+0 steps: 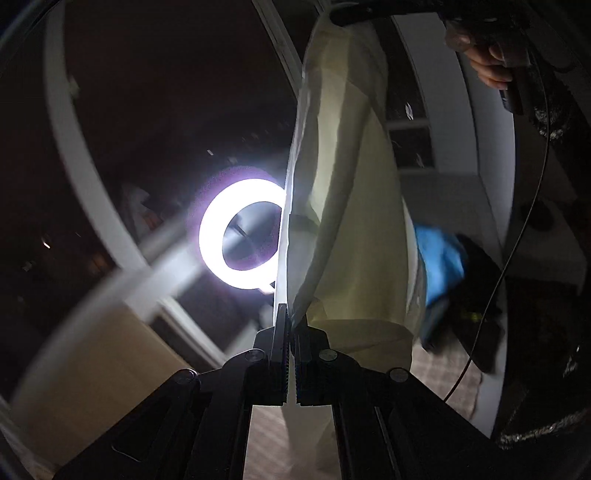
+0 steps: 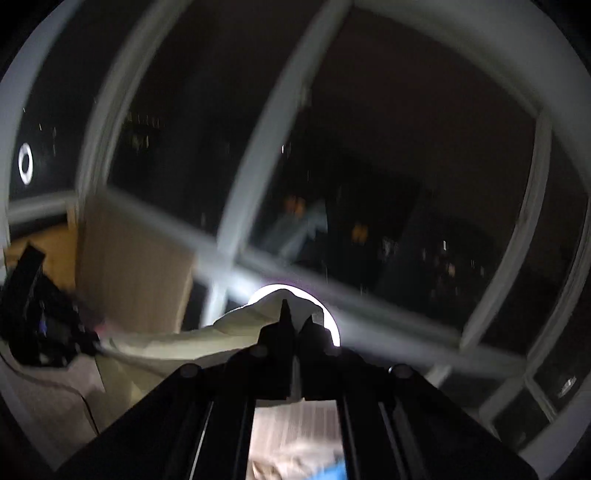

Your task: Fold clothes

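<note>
Ok, both grippers up off the surface, pale cream garment (image 1: 354, 206) strung between them. My left gripper (image 1: 291, 325): jaws clamped tight on the cloth edge, fabric pinched right between the pads and running up and away toward the top of the view. At the top there I can see the right gripper (image 1: 373, 13) as a dark bar w/ the cloth's other end at it, and the person's hand (image 1: 487, 55) wrapped round the handle just beside it.

Right wrist view: right gripper (image 2: 295, 325) jaws closed on the same cream cloth (image 2: 192, 339), a peak of fabric sticking up past the fingertips. From there the cloth trails off to the left, toward the left gripper (image 2: 40, 317), a dark blurred shape at the left edge.

Ring light (image 1: 240, 232) blazing straight at me, half hidden behind the cloth in the left view, peeking round the fabric in the right view. It backlights the garment; folds and a doubled layer show through.

Bg: white-framed window (image 2: 266, 122), dark outside, some small lights. Blue cloth (image 1: 439, 262) lower right of the hanging garment, against something dark, can't tell what. Thin black cable (image 1: 517, 236) runs down the right side. Checked surface (image 1: 443, 373) below. Right view is smeared, detail poor.
</note>
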The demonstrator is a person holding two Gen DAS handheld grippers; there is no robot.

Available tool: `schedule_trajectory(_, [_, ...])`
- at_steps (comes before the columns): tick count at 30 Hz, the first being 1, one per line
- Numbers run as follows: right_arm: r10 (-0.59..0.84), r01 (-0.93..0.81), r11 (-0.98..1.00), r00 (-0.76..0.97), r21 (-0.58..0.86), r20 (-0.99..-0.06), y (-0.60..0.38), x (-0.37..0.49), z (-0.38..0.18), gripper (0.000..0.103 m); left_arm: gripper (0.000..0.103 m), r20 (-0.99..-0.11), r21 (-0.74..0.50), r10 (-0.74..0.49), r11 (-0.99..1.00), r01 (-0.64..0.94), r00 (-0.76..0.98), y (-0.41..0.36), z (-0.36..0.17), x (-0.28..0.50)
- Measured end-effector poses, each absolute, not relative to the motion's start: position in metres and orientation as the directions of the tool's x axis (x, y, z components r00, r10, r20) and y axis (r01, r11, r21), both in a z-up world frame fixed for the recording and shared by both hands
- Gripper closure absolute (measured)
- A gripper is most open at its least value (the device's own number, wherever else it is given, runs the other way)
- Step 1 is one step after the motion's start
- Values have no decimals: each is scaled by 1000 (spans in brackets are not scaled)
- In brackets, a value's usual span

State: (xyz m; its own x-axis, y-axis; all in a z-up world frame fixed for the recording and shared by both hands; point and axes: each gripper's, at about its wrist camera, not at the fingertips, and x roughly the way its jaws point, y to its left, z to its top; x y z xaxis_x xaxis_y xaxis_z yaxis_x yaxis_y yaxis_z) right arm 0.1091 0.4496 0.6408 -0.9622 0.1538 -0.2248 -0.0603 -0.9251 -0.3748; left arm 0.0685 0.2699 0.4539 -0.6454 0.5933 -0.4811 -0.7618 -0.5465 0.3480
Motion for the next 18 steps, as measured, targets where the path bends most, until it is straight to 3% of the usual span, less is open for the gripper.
schedule_trajectory(3, [124, -67, -922, -984, -381, -128, 428, 126, 683, 101, 102, -415, 394, 579, -581, -712, -702, 251, 493, 89])
schedule_trajectory(5, [144, -83, -911, -982, -404, -122, 418, 122, 687, 101, 102, -418, 346, 606, -583, -735, -677, 242, 503, 96])
schedule_trajectory(7, [208, -92, -879, -957, -468, -202, 409, 101, 671, 101, 102, -485, 370, 557, -568, -735, -674, 249, 484, 96])
schedule_trajectory(9, [200, -75, -879, -954, -470, -222, 406, 98, 664, 101, 102, -535, 397, 513, -549, -736, -671, 254, 465, 98])
schedule_trajectory(15, [114, -24, -927, -969, -374, -221, 410, 110, 671, 101, 102, -516, 307, 570, -573, -759, -639, 246, 456, 103])
schedule_trajectory(18, [156, -10, -912, -933, -410, -325, 416, 92, 642, 101, 102, -555, 225, 596, -564, -795, -580, 254, 424, 94])
